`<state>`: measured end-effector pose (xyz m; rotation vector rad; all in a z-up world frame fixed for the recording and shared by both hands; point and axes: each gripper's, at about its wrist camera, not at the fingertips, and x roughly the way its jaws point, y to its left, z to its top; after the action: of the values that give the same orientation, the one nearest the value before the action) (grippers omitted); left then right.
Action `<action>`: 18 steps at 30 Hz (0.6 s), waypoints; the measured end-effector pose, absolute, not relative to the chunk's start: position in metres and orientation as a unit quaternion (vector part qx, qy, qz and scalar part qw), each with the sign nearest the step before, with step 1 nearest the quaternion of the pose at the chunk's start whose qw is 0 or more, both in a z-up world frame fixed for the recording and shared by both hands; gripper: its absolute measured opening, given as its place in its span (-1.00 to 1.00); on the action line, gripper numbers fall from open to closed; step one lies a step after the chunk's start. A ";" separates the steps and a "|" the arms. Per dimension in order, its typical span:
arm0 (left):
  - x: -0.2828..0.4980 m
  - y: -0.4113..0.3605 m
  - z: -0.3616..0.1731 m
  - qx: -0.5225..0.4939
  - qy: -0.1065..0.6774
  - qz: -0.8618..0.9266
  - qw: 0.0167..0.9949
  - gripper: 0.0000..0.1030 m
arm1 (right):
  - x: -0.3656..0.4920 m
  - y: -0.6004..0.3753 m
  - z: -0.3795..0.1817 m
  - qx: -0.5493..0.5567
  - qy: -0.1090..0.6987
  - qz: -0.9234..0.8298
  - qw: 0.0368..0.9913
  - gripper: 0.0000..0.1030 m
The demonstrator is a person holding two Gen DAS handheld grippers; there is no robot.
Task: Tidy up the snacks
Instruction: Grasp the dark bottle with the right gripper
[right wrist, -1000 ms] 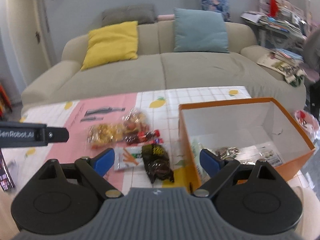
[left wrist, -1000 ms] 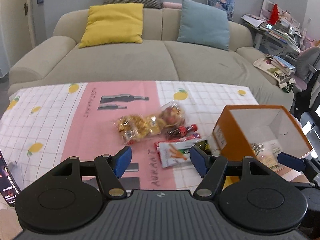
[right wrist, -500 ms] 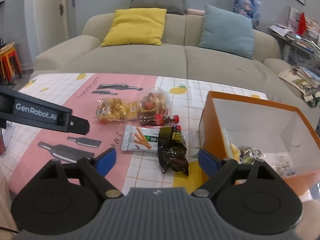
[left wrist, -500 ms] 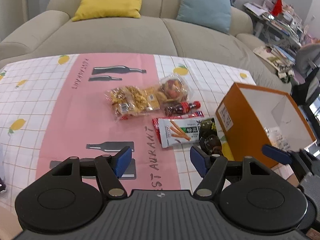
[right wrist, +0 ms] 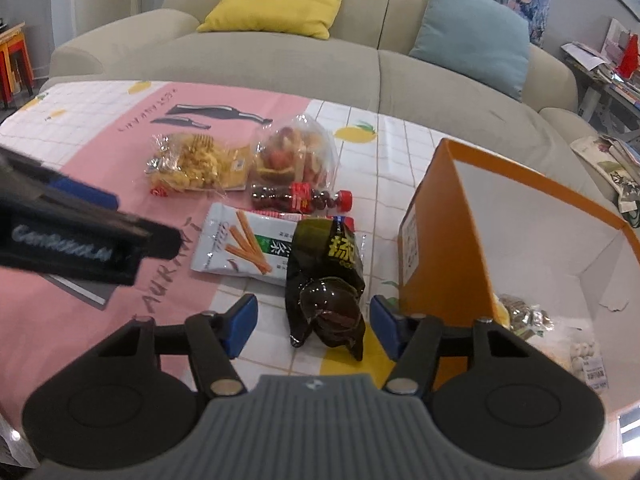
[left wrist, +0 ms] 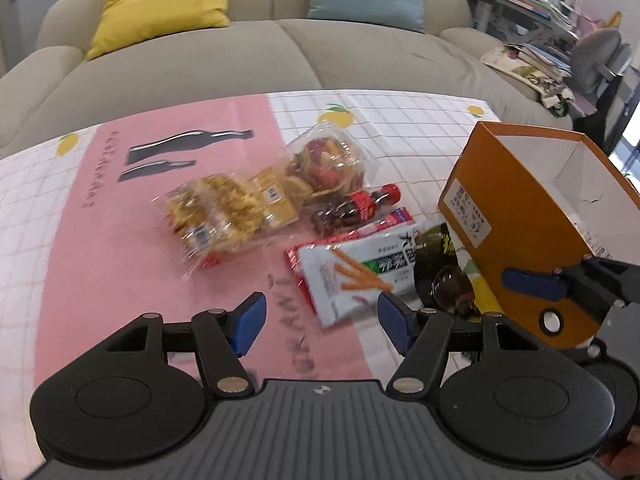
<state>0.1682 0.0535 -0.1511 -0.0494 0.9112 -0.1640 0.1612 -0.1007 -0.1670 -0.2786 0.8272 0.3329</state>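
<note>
A beige sofa stood behind the table, whose pink-and-white tablecloth carried an orange cardboard box on the right with a few wrapped snacks already lying inside it. Left of the box lay the loose snacks: a clear bag of yellow chips, a clear bag of mixed dried fruit, a white packet of biscuit sticks, a black snack pouch just beside the box, and a small cola bottle on its side. The left gripper hovered spread wide and empty above the biscuit-stick packet, and the right gripper hung equally wide and empty with the black pouch between its fingers, none touching
</note>
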 end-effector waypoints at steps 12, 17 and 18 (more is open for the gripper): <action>0.226 0.048 -0.184 -0.006 0.443 -0.134 0.886 0.47 | 0.182 -0.103 -0.190 -0.122 0.405 0.175 0.889 0.08; 0.235 0.039 -0.191 0.015 0.449 -0.146 0.881 0.43 | 0.186 -0.104 -0.195 -0.117 0.401 0.175 0.891 -0.01; 0.235 0.038 -0.191 0.018 0.451 -0.148 0.880 0.29 | 0.186 -0.104 -0.195 -0.117 0.400 0.175 0.892 -0.01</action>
<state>0.2351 0.0378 -0.1912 0.0371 0.9393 -0.3078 0.1858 -0.1040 -0.1953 -0.2433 0.8305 0.3633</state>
